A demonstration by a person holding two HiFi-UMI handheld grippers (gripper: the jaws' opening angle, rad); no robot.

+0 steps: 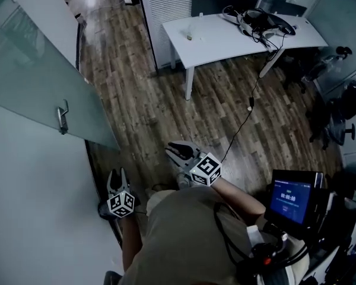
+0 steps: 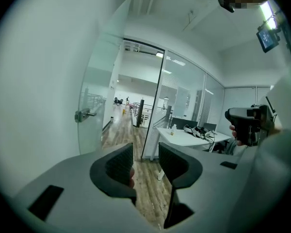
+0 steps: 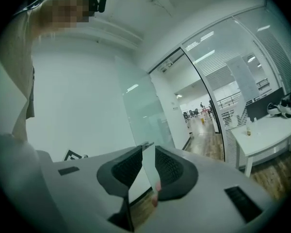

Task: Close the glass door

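The frosted glass door (image 1: 35, 70) stands swung open along the white wall at the left, with its metal handle (image 1: 62, 119) on the near edge. My left gripper (image 1: 117, 176) is low beside the wall below the door, jaws apart and empty. In the left gripper view the door (image 2: 99, 96) and handle (image 2: 82, 114) lie ahead to the left of the left gripper (image 2: 145, 155). My right gripper (image 1: 178, 151) hangs over the wood floor, open and empty. In the right gripper view the door's edge (image 3: 140, 110) shows through the gap of the right gripper (image 3: 148, 160).
A white desk (image 1: 225, 37) with a headset and cables (image 1: 258, 19) stands ahead on the right. Black office chairs (image 1: 338, 117) crowd the right side. A device with a blue screen (image 1: 293, 198) sits near my body. A cable (image 1: 243, 117) trails over the floor.
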